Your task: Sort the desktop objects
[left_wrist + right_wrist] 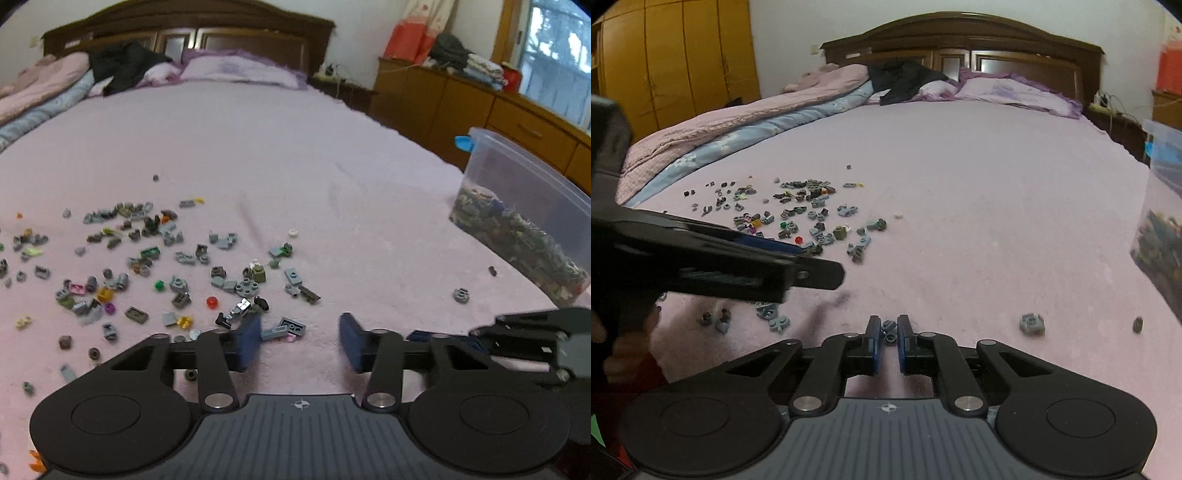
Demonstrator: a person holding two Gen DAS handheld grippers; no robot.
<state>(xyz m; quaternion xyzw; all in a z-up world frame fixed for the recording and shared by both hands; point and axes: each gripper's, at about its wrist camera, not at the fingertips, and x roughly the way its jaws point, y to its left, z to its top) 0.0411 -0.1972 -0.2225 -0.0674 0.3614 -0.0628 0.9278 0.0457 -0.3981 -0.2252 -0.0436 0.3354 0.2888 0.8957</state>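
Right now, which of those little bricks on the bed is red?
The small round red stud, lying near the front of the scattered bricks; those around it are mostly grey, with a few green, yellow and purple.

Both grippers are black with blue pads. Silver pivot screws and a ribbed grey plate show.

Dark headboard, purple pillow, wardrobe

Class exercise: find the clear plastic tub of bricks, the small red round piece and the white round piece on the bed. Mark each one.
Clear plastic tub (524, 184): left wrist view, on its bare side wall above the bricks.
Red round piece (211, 302): left wrist view, on its middle.
White round piece (293, 232): left wrist view, on its top.
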